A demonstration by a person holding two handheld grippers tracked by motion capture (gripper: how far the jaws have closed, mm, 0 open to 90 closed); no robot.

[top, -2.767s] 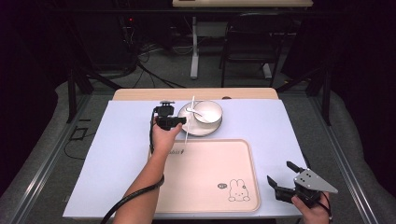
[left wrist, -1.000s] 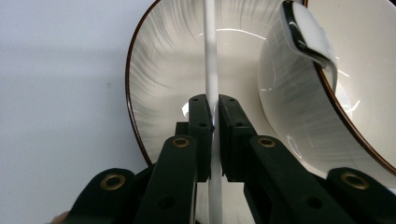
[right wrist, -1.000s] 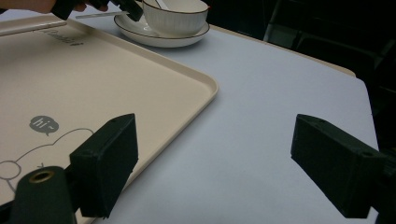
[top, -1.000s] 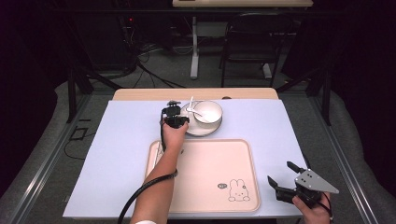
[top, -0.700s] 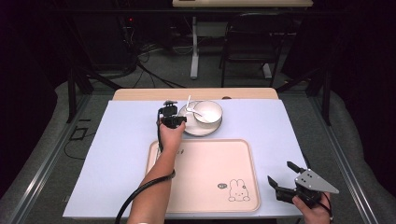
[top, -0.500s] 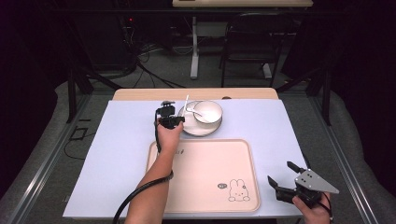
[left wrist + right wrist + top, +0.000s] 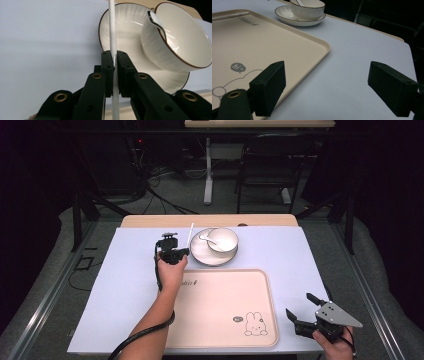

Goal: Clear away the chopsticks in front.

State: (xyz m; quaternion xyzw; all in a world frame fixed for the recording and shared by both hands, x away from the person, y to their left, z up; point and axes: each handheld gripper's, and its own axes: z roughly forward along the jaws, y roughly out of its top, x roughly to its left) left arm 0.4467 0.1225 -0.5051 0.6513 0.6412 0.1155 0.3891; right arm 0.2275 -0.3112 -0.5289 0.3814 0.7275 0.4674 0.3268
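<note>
Since the earlier high-view frames the left tongs (image 7: 181,253) have drifted left, away from the bowl (image 7: 223,240), taking the white stick (image 7: 189,233) w/ them; before, the stick's tip reached over the saucer (image 7: 200,254), now it stands beside the saucer's left rim. Right tongs (image 7: 303,311) haven't budged.

Left tongs: pressed together on the white stick, pinching it between the pads (image 7: 108,72). In the left gripper view the stick (image 7: 112,30) runs straight up from the jaws, in front of the saucer's (image 7: 117,25) left part, and also sticks out below the pads. The tongs sit over the lavender counter (image 7: 125,270), just beyond the tray's (image 7: 220,320) far left corner.

Bowl sits on the saucer w/ a white spoon (image 7: 206,238) inside, handle resting on the bowl's rim. Left gripper view shows the spoon (image 7: 157,23) hooked over that rim.

Right tongs (image 7: 327,87): spread wide, nothing between. They are at the counter's near right corner, just off the tray's right edge (image 7: 322,47). Tray is cream w/ a rabbit drawing (image 7: 255,325) near its right front corner.
</note>
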